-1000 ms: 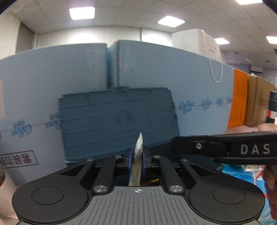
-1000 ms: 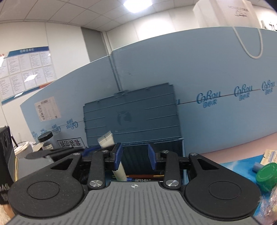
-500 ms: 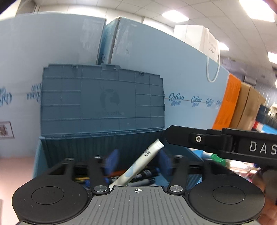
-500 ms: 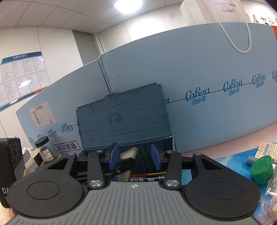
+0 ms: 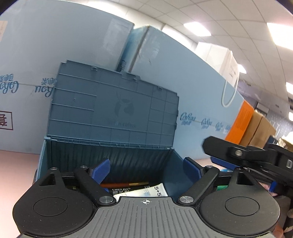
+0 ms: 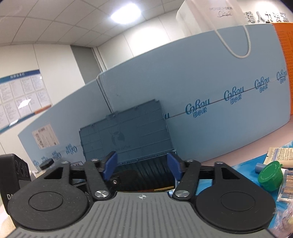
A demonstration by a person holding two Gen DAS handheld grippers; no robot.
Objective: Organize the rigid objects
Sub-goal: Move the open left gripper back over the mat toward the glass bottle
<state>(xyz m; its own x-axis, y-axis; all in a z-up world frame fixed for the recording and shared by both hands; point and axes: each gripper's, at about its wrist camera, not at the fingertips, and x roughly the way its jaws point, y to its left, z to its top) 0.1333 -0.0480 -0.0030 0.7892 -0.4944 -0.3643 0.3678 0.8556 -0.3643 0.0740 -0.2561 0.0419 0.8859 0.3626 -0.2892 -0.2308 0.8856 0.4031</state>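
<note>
Both tongs released over the open box

The left gripper (image 5: 146, 169) and right gripper (image 6: 142, 166), jaws just opened, are empty; the white tube (image 5: 141, 191) lies in the box (image 5: 175, 159) at lower centre. Back out straight, clear of its rim.

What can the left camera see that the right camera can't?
Only the left wrist view shows the white tube and a pen lying inside the box, plus the brown cartons. Only the right wrist view shows the green cap and the wall notice board. Both show the open blue storage box, the light blue cartons and the white paper bag.
</note>
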